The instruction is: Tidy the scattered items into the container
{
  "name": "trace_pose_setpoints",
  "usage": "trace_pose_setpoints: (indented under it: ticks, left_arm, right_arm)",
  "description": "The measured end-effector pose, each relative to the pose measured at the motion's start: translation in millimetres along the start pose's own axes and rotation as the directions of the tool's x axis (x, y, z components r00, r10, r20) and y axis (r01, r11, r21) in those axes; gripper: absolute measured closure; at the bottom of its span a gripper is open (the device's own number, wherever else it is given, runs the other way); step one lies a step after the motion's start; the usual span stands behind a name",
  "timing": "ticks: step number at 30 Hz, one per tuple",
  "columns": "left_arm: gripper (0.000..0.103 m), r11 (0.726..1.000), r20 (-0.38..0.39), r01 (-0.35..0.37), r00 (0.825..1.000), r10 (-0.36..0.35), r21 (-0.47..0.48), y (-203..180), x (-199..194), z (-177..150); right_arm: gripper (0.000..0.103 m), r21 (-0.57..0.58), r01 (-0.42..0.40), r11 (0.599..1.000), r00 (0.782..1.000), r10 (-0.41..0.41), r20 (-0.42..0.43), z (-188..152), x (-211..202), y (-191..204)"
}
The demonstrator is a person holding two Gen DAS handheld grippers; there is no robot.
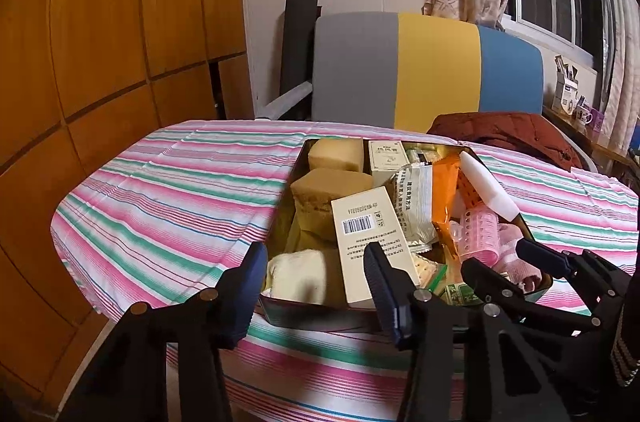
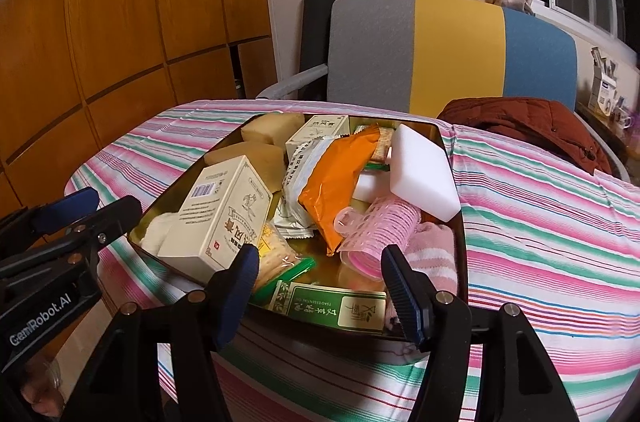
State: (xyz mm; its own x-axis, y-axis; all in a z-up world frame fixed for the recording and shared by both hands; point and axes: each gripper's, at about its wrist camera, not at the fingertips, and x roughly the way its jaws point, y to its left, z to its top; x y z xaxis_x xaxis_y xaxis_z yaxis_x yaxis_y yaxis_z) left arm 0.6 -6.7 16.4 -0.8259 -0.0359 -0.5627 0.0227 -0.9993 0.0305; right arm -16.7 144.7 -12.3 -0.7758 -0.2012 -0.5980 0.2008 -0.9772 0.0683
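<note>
We hold our left claw (image 1: 316, 286) and our right claw (image 2: 320, 286) at the near edge of the table (image 1: 160, 190). Both claws stand open with nothing gripped. The tin (image 2: 460, 262) sits near that edge, and it is full. No loose thing shows on the striped cloth (image 2: 540, 222), so the tidying looks almost done to us.

To finish well, we should keep the claws up and clear of the tin, so we do not bump it off. The tall cardboard box (image 2: 216, 218) leans on the pile and may tip.

The sponge blocks (image 1: 332, 198) look soft and crumbly. The orange packet (image 2: 336, 190) is shiny and crinkly. The pink roller (image 2: 376, 234) is round and bumpy. The white block (image 2: 424, 174) is smooth with round corners. The sock (image 2: 436, 254) is fuzzy.
</note>
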Motion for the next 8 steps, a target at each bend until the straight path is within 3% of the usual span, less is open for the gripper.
trace_pose_setpoints:
  ticks: [8]
  left_arm:
    - [0.052,1.000,-0.033,0.024,0.999,-0.025,-0.015,0.5,4.1,0.2]
  right_arm:
    - [0.037,-0.005,0.010,1.000,1.000,-0.010,0.009,0.4,-1.2,0.9]
